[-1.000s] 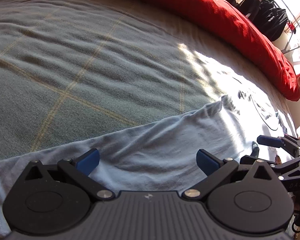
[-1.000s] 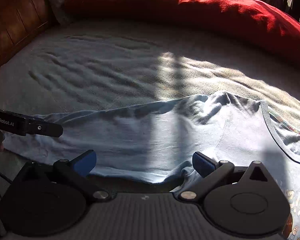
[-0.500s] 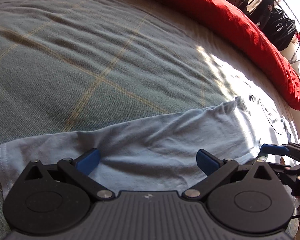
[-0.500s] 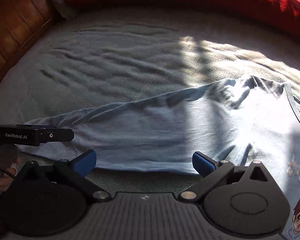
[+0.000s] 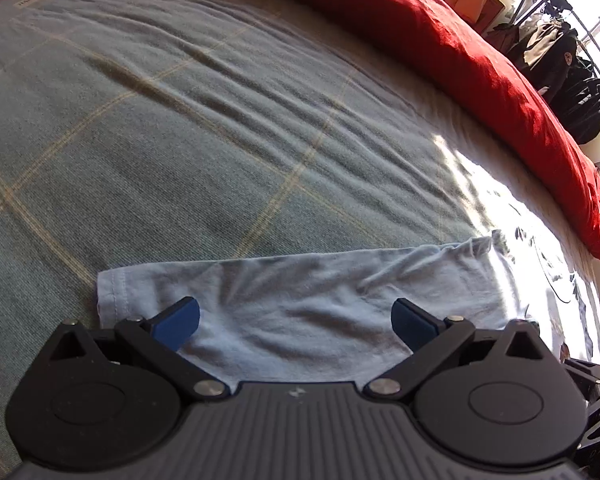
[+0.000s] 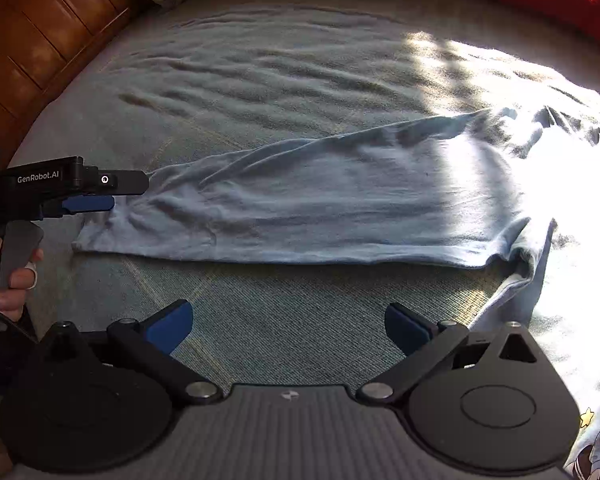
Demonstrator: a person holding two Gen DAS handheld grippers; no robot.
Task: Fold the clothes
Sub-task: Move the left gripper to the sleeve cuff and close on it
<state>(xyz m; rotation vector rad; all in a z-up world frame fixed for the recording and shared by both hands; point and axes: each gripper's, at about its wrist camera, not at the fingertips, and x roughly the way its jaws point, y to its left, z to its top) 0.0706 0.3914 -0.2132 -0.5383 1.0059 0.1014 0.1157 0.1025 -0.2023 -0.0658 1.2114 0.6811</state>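
A light blue T-shirt [image 6: 340, 208] lies on the bed, its long sleeve [image 5: 300, 300] stretched out flat to the left; a cartoon print shows at the right edge. My left gripper [image 5: 296, 320] is open and empty, hovering over the sleeve near its cuff [image 5: 110, 292]. In the right wrist view the left gripper [image 6: 96, 196] shows side-on just above the cuff end. My right gripper [image 6: 288, 330] is open and empty over bare bedspread, just in front of the sleeve's near edge.
The grey-green checked bedspread [image 5: 180, 140] covers the bed. A red duvet [image 5: 480, 60] lies along the far side. A wooden headboard [image 6: 40, 40] stands at the left. Dark clothes [image 5: 560, 60] hang by the window. Bright sunlight falls on the shirt's right part.
Both grippers have drawn back from the sleeve. The left gripper moved left toward the cuff, which now shows fully. The sleeve lies flatter on the bed.
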